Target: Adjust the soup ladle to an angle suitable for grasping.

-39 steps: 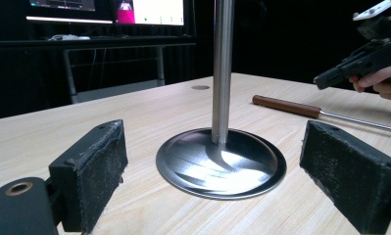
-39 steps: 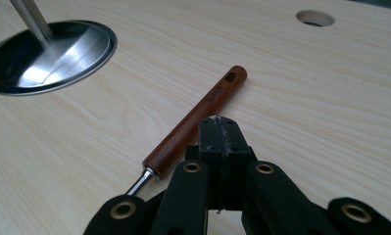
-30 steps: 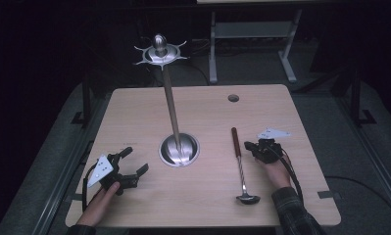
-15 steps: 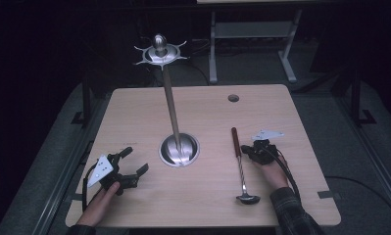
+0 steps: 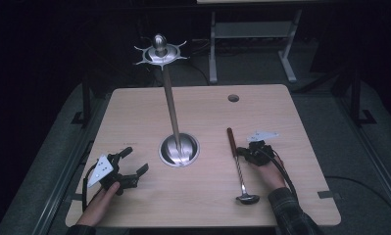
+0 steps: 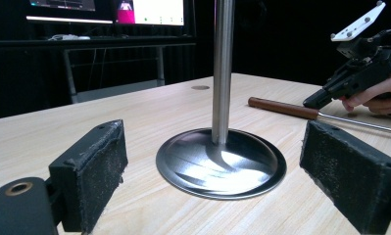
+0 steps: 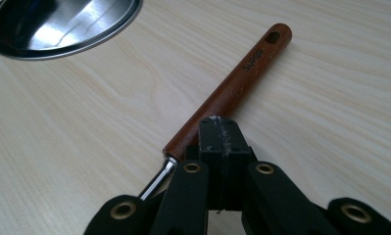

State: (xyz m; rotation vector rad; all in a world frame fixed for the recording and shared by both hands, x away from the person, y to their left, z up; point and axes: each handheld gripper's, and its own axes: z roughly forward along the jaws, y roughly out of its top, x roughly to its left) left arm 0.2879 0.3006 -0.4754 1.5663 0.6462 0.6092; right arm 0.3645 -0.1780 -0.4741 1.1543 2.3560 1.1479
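Ladle [image 5: 240,166] lies flat on the table [image 5: 301,127], right of centre; brown wooden handle toward the far side, steel bowl [image 5: 247,199] toward the near edge; a hanging slot shows at the handle's far end in the right gripper view [image 7: 273,36].

Right gripper [image 5: 247,153] sits just right of the ladle at the joint where wood meets steel shaft; in the right gripper view [image 7: 219,128] its jaws are pressed flat together, pad against pad, with nothing between them; the closed tip rests over or against the handle's near end, contact itself hard to tell; so clenched, not grasping.

Left gripper [image 5: 132,164] rests near the table's left near corner, well apart from the ladle; jaws spread wide and empty in the left gripper view [image 6: 212,181], looking across at the stand's round steel base [image 6: 221,161].

Stand [image 5: 171,105]: tall steel pole at table centre, hooked crown [image 5: 159,53] at the top; likely where the ladle is meant to hang.

Step in hand, as I judge it: picking up the ladle with the right gripper. To do it well: open the jaws first, since closed pads can only nudge the handle and roll it; straddle the wooden part, not the thin slick shaft; grip across the handle, fairly close to the joint so the bowl's weight does not swing it; close firmly before lifting; keep the slotted end free for the hook.
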